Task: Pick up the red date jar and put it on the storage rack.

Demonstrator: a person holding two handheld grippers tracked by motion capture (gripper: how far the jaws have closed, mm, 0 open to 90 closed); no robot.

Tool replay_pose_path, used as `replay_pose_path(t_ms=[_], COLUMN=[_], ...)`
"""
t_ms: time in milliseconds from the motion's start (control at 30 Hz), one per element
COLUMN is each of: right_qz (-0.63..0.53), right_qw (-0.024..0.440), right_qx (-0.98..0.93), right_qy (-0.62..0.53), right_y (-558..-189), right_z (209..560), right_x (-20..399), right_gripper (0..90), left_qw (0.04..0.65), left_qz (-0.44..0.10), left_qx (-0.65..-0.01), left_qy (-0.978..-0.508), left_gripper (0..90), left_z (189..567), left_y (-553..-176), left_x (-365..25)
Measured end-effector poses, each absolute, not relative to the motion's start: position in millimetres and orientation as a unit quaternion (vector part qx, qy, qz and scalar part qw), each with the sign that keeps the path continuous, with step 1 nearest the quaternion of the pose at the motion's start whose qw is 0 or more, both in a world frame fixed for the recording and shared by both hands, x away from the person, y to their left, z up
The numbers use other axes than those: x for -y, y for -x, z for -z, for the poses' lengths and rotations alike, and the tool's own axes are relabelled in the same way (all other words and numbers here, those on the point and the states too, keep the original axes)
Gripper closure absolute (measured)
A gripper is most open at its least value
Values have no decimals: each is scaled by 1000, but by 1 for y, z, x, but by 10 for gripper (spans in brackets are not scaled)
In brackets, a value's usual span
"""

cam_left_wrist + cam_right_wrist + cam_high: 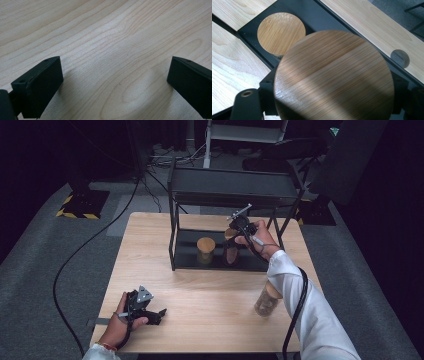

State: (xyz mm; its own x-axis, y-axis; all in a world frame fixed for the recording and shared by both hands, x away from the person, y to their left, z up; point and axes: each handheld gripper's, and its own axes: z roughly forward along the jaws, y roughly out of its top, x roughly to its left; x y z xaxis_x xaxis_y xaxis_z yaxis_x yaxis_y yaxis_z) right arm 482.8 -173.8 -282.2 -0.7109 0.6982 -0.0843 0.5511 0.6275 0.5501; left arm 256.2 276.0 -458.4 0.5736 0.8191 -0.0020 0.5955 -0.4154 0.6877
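R gripper (239, 231) is clamping a wood-lidded jar (334, 77) between its jaws, over the rack's lower shelf (187, 251), w/ a 2nd jar (205, 250) just beside. R hand is reaching fwd, pointing down. L gripper (159, 314) is lying on the table (200, 295), jaws wide apart, holding nothing.

Rack top shelf (232, 187) overhangs jars; table front (210, 315) open.

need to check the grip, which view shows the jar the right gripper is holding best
The high view: it shows the held jar whole, upright on the rack's lower shelf, with the right gripper at its lid. The right gripper view gives a close look down on its bamboo lid. The left gripper view shows bare table.
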Motion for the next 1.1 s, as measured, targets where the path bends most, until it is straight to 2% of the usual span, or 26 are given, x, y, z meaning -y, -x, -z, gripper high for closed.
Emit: replay_pose_path(t_ms=[1100], right_qz=[-257], right_qw=[134], right_qx=[-874], right_qy=[-390], right_y=[-495], right_z=[295], right_x=[183], right_gripper=[206], left_qw=[329], left_qz=[-170], left_qx=[-429], left_qy=[-824], left_gripper=[0], left_z=[458], left_y=[-256], left_x=[-276])
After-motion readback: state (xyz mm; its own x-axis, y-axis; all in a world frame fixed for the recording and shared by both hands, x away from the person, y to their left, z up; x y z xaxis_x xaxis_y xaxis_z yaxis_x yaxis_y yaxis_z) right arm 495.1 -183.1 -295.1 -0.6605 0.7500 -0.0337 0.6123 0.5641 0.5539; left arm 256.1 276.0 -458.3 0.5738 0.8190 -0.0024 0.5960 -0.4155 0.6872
